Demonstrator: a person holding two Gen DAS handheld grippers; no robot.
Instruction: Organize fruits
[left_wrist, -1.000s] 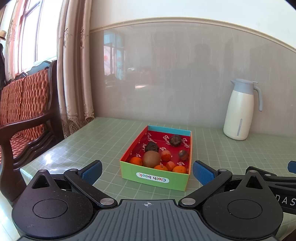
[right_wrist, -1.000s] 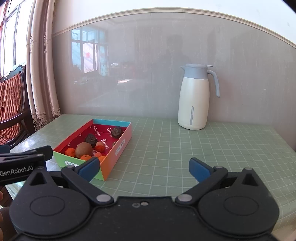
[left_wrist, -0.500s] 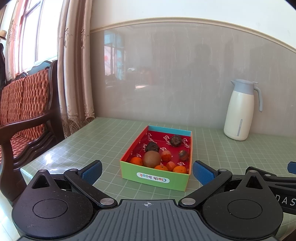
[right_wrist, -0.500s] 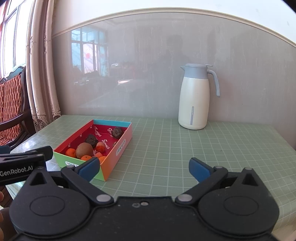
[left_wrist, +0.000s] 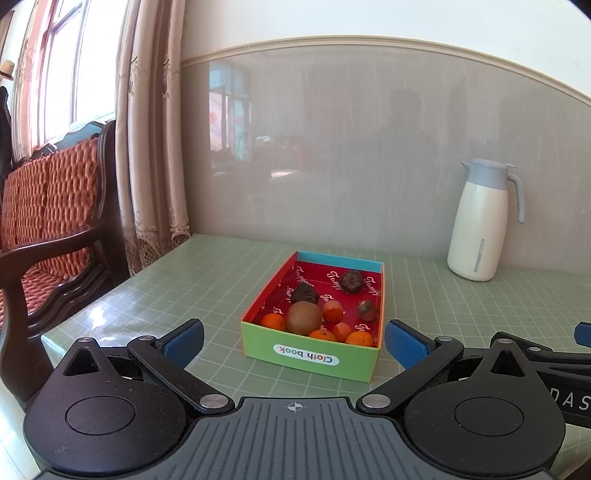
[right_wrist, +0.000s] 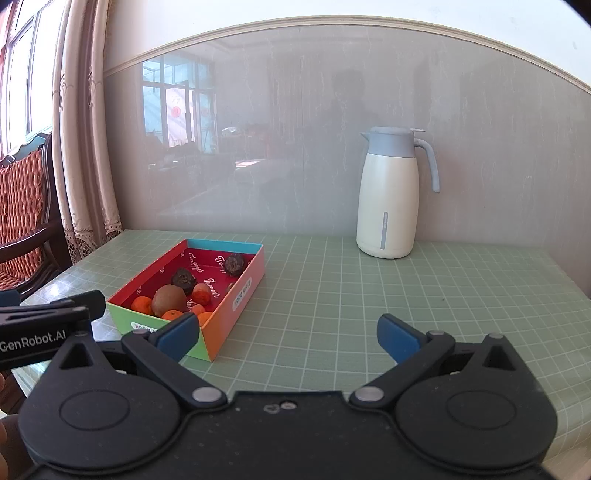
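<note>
A shallow colourful box (left_wrist: 309, 357) with a red lining, marked "Cloth book", stands on the green checked table (left_wrist: 207, 288). It holds a brown kiwi (left_wrist: 303, 316), several small oranges (left_wrist: 274, 321) and three dark wrinkled fruits (left_wrist: 351, 281). My left gripper (left_wrist: 293, 341) is open and empty, just in front of the box's near wall. My right gripper (right_wrist: 287, 336) is open and empty, to the right of the box (right_wrist: 229, 306), with its left fingertip (right_wrist: 176, 332) in front of the box's near corner. The kiwi (right_wrist: 169, 300) shows there too.
A white jug with a grey-blue lid (left_wrist: 480, 221) stands at the back right by the wall; it also shows in the right wrist view (right_wrist: 389, 194). A wooden chair with an orange cushion (left_wrist: 48, 206) and a curtain (left_wrist: 147, 147) are at the left table edge.
The right wrist view has crept slightly towards the box. The left gripper and the fruits have not visibly moved.
</note>
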